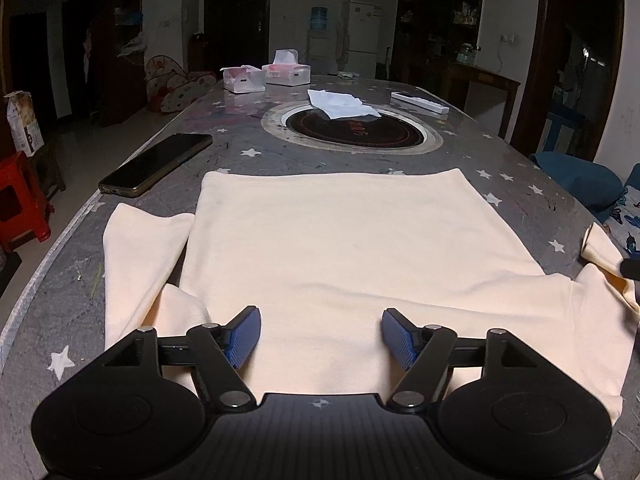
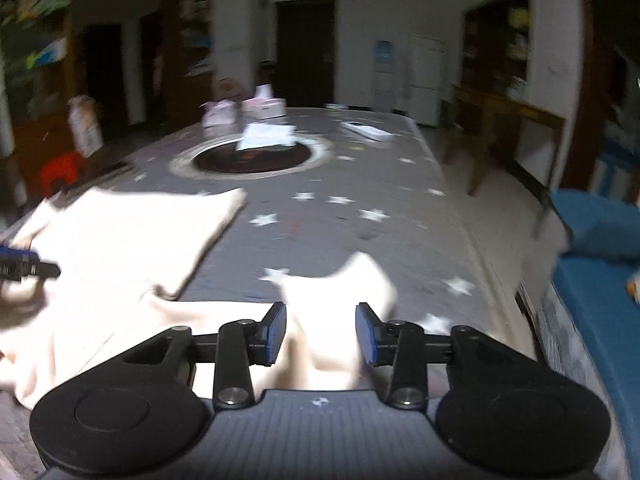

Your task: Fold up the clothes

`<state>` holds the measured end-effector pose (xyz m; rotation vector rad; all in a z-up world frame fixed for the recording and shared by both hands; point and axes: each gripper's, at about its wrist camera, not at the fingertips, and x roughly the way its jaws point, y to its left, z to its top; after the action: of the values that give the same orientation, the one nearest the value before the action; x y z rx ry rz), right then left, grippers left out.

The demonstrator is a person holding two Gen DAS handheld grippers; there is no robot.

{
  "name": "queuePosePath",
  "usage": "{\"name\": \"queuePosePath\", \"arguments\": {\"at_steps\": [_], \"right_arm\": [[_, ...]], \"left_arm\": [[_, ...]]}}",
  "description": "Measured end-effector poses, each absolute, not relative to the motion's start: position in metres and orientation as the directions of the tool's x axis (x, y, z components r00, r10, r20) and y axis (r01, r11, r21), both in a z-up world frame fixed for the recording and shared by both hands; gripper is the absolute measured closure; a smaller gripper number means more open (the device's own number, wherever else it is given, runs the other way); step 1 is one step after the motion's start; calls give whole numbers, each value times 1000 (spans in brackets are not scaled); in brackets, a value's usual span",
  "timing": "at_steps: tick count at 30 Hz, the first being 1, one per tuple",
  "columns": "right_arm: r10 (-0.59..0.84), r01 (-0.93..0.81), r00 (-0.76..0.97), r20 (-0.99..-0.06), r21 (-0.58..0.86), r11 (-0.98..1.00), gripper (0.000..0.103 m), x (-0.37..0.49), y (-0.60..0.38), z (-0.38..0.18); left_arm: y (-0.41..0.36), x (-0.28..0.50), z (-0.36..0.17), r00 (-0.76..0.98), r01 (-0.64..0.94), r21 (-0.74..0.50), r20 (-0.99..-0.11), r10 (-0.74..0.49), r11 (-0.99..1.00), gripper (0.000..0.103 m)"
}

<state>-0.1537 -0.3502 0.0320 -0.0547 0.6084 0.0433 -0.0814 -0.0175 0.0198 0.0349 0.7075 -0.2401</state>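
1. L gripper (image 1: pixel 321 338): jaws wide apart, nothing pinched. Blue pads (image 1: pixel 243 336) hang over the cream garment (image 1: pixel 332 240), near its close edge; contact unclear.
2. R gripper (image 2: pixel 321 332): jaws part open. Garment's sleeve (image 2: pixel 340 300) rises between the pads, no squeeze visible. View blurred.
3. Garment lies flat on the star-print table (image 1: pixel 500 168); folded body toward 12 o'clock, loose sleeves at 9 and 3.
4. Phone (image 1: pixel 158 164) at 10 o'clock, well apart from cloth. Tissue boxes (image 1: pixel 266 74) far, 12 o'clock.
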Motion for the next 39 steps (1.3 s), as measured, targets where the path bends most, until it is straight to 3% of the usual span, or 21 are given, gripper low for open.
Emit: {"name": "queuePosePath", "arguments": {"at_steps": [2,6,7,8,10,18,23,24,26,31,35,39], "right_arm": [[27,-88,817,-576,-78,993,54,-144,-338,28],[-34,-70,812,-582,-155,985,55,-130,-331,16],[-45,-58,813,-580,-157,986,58,-132,-334,17],[-56,-45,814,-578,-159,986,72,-134,-337,17],[-79,-20,815,-574,-164,986,90,-137,-343,18],[-292,205,778,-556,-215,955,94,-172,-394,22],[-335,288,757,-561,-174,942,89,-180,-415,23],[-316,277,767,-559,-157,948,86,-181,-414,24],[-228,209,791,-568,-99,973,70,-177,-407,26],[-51,57,802,-595,-9,998,61,-155,-387,18],[-52,61,791,-609,-6,998,52,-145,-387,11],[-91,109,781,-618,-9,994,50,-154,-399,12]], "left_arm": [[-17,-82,20,733,232,-48,-648,-207,972,32],[-18,-82,19,733,231,-53,-647,-209,972,29],[-18,-82,19,733,231,-53,-647,-210,972,28],[-18,-83,19,734,232,-52,-646,-210,971,28],[-18,-83,18,735,234,-52,-644,-212,971,28],[-19,-84,19,736,234,-54,-643,-213,971,26],[-20,-88,23,731,227,-67,-648,-215,972,26],[-21,-90,24,730,232,-73,-646,-223,970,26],[-24,-95,28,726,246,-85,-643,-242,966,26],[-46,-117,35,708,344,-96,-626,-326,934,26],[-59,-130,35,678,422,-121,-615,-402,898,27],[-66,-140,29,642,472,-133,-626,-443,872,29]]}}
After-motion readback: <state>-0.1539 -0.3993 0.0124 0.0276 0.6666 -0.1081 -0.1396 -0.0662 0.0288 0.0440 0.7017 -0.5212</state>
